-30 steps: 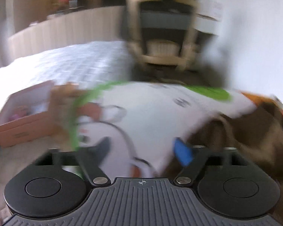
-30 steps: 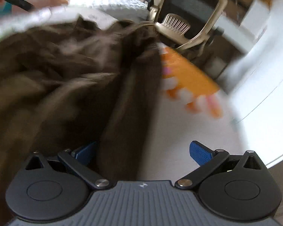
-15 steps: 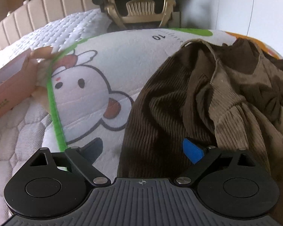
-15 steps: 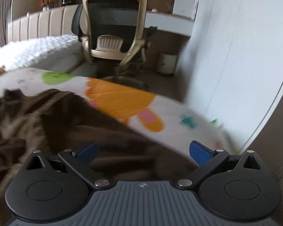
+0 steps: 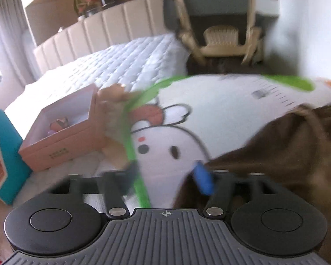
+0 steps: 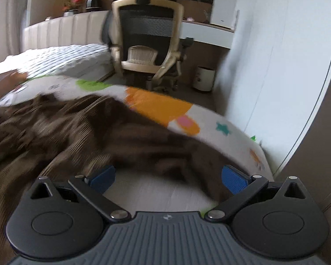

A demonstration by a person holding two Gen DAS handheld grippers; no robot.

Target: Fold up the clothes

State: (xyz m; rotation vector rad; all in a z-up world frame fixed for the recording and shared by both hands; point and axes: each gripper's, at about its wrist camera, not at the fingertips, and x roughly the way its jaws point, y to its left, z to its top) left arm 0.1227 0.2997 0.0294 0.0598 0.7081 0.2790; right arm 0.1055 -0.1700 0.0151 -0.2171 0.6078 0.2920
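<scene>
room: bedroom, padded beige headboard (image 5: 112,31), office chair (image 6: 146,44) beyond the bed, white wall on the right
surface: bed with white quilted mattress (image 5: 121,64), cartoon play mat (image 5: 220,114) spread on top, green border, rabbit print
task item: brown corduroy garment (image 6: 72,132), crumpled on the mat, unfolded; in left view it fills the right side
left tongs (image 5: 165,176): jaws opening, wide; mat between them, garment edge at the blue right pad, not clamped; frame blurred
right tongs (image 6: 168,177): jaws wide apart, nothing pinched; garment lies just past and around both blue pads, bare mat in the gap
other: pink cardboard box (image 5: 61,130) open on the mattress left of the mat; teal-sided packet (image 5: 8,154) at far left
person: hand (image 5: 114,119) at the mat's green edge, blurred
</scene>
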